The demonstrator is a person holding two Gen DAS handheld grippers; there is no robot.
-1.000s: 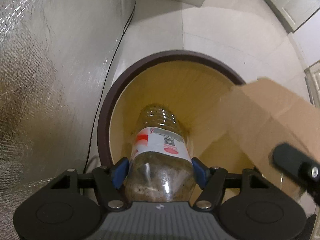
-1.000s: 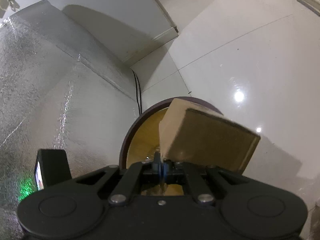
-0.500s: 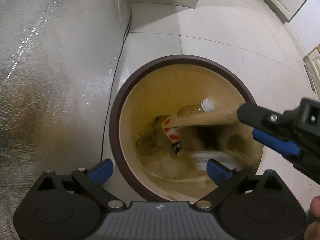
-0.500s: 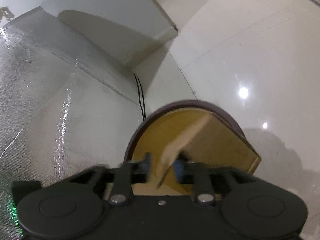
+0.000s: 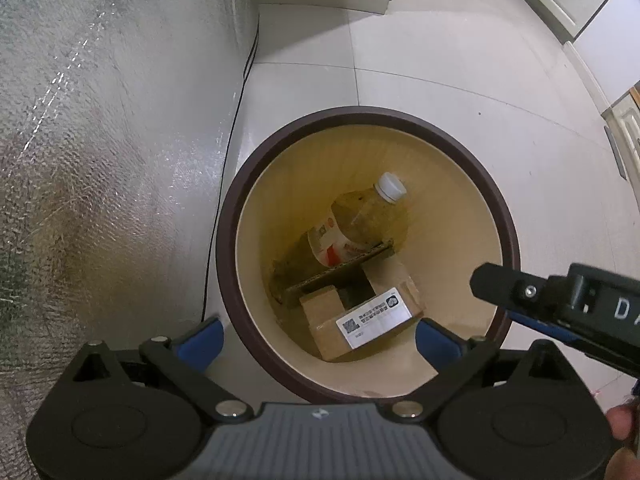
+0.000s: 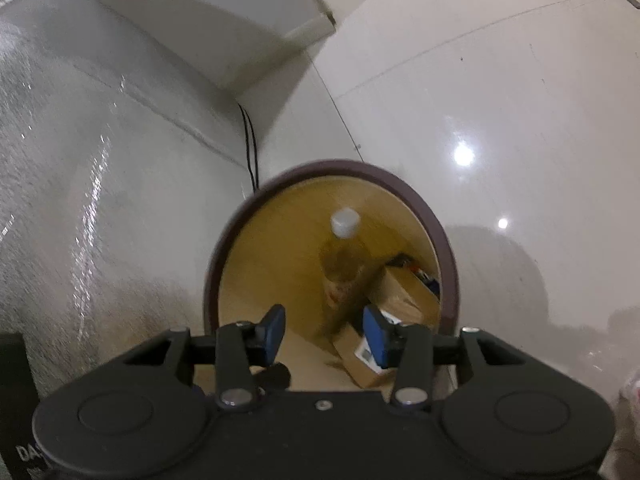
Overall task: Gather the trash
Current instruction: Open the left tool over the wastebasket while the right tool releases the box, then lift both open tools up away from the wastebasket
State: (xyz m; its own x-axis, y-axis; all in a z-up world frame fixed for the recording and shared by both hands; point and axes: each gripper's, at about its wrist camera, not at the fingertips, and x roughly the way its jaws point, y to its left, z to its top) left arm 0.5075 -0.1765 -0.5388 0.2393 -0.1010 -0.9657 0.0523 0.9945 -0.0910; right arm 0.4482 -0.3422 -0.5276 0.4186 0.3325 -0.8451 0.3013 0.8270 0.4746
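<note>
Release over the bin. The round bin (image 5: 366, 116) with its dark rim stood on the tiled floor (image 5: 460, 60), just beside a foil-covered surface (image 5: 100, 140). Inside the bin lay the plastic bottle (image 5: 360, 220), its white cap propped toward the far wall, and in front of it, nearer the cameras, the cardboard box (image 5: 360, 320) with a white label on top. A flat cardboard flap sat between the two, touching the bottle.

The left gripper (image 5: 318, 338) hung above the near rim of the bin, its jaws at full spread with nothing between them. The right gripper (image 6: 324, 330) hung over the bin's right side, jaws part-way apart and opening — empty as well, though that view was blurred and the box behind its right finger might be mistaken for a held item.

Judged from this state, both pieces of trash were deposited. To finish the step well, each gripper should be lifted straight clear of the rim before turning away — fingers kept apart so neither catches the bin's edge or tips it.
</note>
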